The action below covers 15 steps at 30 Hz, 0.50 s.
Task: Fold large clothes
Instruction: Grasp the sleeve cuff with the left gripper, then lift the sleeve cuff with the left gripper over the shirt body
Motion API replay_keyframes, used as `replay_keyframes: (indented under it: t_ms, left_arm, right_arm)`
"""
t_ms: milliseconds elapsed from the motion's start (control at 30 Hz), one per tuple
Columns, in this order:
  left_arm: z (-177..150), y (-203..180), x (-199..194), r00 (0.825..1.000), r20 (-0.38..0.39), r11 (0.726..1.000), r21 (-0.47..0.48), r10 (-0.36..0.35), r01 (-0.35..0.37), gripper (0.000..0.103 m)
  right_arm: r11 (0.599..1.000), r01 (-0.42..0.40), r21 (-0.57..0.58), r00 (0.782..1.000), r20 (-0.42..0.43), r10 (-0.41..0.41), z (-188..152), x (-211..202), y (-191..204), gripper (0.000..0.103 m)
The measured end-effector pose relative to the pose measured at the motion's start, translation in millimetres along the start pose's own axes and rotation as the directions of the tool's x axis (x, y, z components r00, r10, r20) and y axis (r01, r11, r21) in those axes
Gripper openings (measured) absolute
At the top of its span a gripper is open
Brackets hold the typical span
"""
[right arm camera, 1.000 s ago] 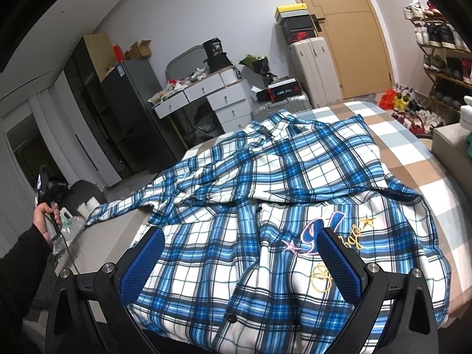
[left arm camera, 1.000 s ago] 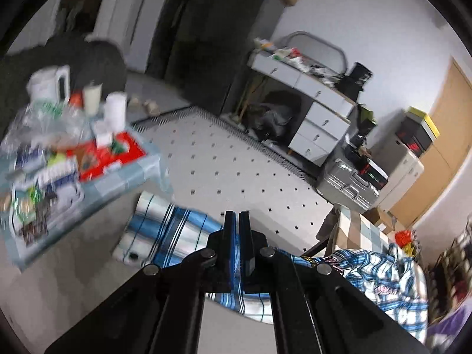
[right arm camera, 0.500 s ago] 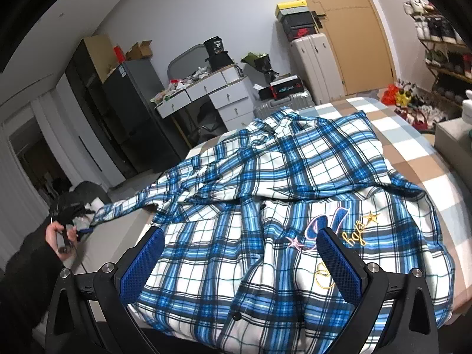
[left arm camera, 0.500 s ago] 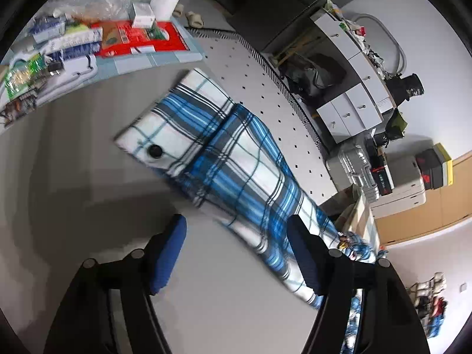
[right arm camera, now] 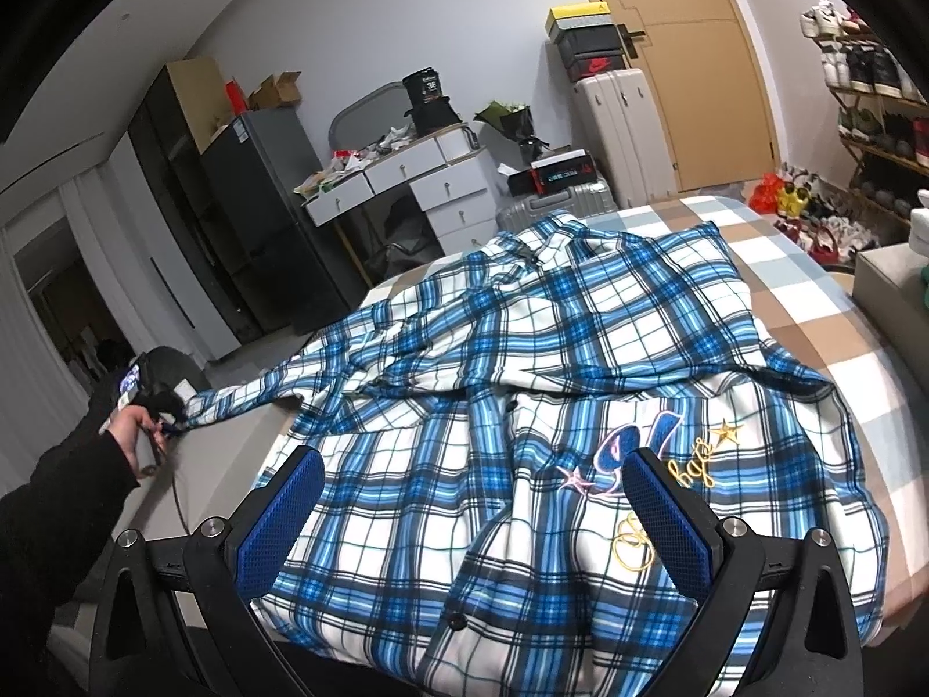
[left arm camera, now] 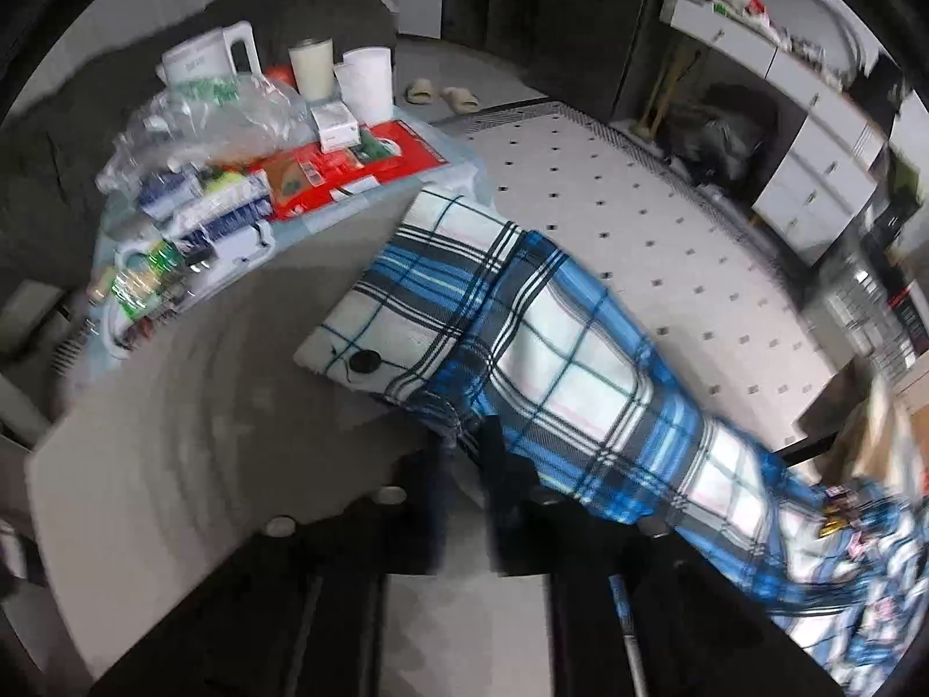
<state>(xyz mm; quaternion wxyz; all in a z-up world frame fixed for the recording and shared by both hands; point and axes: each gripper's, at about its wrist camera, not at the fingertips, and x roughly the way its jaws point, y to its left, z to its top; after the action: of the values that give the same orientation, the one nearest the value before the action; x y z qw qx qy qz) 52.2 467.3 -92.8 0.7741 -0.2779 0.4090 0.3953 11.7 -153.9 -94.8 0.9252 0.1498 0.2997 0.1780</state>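
Shirt (right arm camera: 522,406): blue/white plaid, large, lying spread on the bed (right arm camera: 824,302), front up w/ embroidered lettering near the hem. Body is rumpled, collar end bunched toward the far side. No fold made in the body yet, as far as I can see.

Sleeve (left arm camera: 505,337): stretched out off the shirt's left side over the grey bed edge, cuff w/ dark button lying flat at the far end. In the right wrist view it runs taut to where I hold it.

Left gripper (left arm camera: 493,453): fingers closed, pinching the sleeve's near edge a bit back from the cuff. View is blurred, so I can't judge how much cloth is caught.

Right gripper (right arm camera: 470,511): fingers wide open, nothing between them, hovering over the shirt's lower front; not touching cloth as far as I can tell.

Progress, my judgement: very early. Sleeve grasped, that's all. Left to do: bring this sleeve in across the body, same for the other sleeve, fold sides, then fold bottom up to collar and smooth.

Surroundings: cluttered side table (left arm camera: 348,197) just beyond the cuff; white drawers (right arm camera: 429,186) and suitcase (right arm camera: 615,128) past the bed.
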Motion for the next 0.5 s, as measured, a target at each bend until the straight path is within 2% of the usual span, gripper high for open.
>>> replay_keyframes:
  t_ms: [100,233,333,500]
  left_arm:
    - [2,6,-3,0.999,0.009,0.999,-0.007,-0.038,0.038,0.0]
    - [7,10,-23,0.991,0.081,0.994,-0.016,-0.11,0.112,0.0]
    - [15,-9,-46,0.979,0.131,0.988,0.01,-0.157,0.157,0.0]
    - [25,-41,-93,0.939,0.189,0.958,0.092,-0.286,0.273,0.0]
  right_arm:
    - [1.0,-0.012,0.014,1.0,0.001,0.012,1,-2,-2,0.103]
    - [0.999,-0.023,0.035,1.0,0.005,0.023,2,-3,-6,0.103]
    - [0.999,-0.032,0.044,0.999,0.01,0.031,3,-5,-7,0.103]
    - [0.997,-0.051,0.06,0.999,0.018,0.05,5,-8,-8,0.103]
